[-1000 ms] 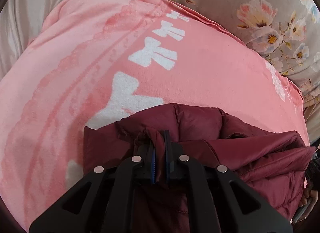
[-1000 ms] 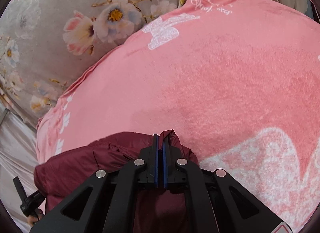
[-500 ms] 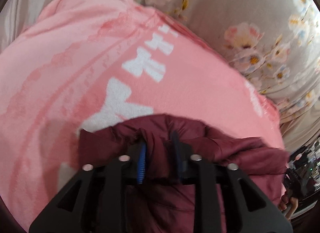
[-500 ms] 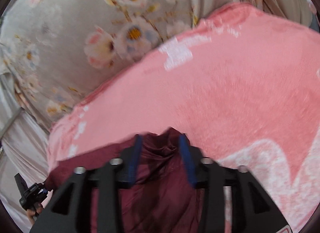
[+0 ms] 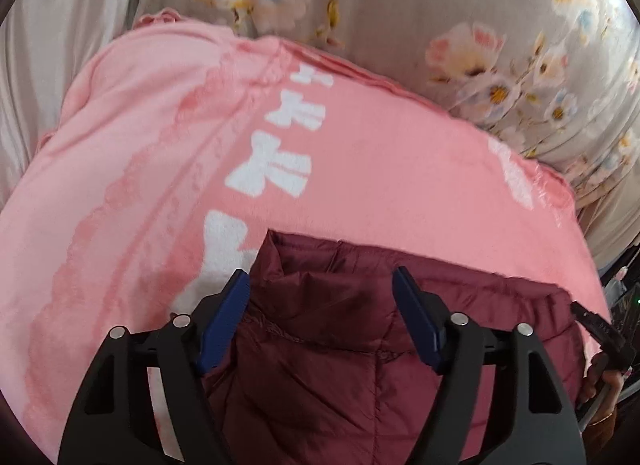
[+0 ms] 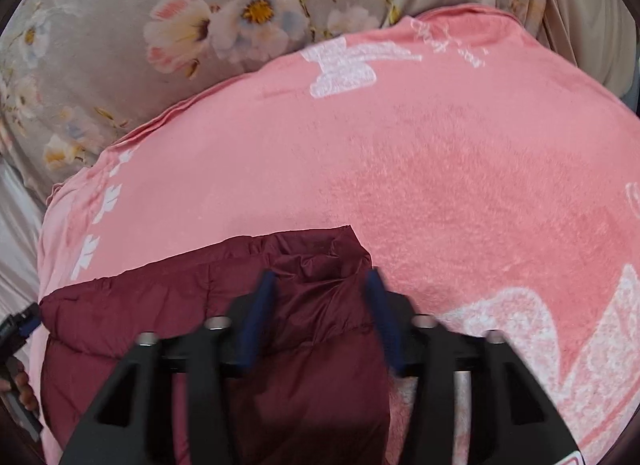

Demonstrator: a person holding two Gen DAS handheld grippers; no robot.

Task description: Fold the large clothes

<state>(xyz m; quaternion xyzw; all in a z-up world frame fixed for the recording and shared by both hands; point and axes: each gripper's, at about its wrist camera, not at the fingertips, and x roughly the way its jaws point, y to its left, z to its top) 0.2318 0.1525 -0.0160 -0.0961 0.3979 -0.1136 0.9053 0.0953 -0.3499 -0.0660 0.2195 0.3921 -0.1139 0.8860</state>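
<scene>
Jacket (image 5: 360, 345), maroon and puffy, lying at lower centre of both frames on pink blanket (image 5: 160, 185), its edge between the parted pads of left gripper (image 5: 322, 285), jaws opening wide, and right gripper (image 6: 318, 285), jaws closing, neither pressing it.

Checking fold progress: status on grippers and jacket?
Left gripper opening, clear of maroon jacket. Right gripper closing, jacket between fingers, not pinched. Jacket flat on pink blanket. Nothing in the way.

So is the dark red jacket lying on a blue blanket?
No, the dark red jacket lies on a pink blanket with white bow patterns, as the left wrist view shows.
</scene>
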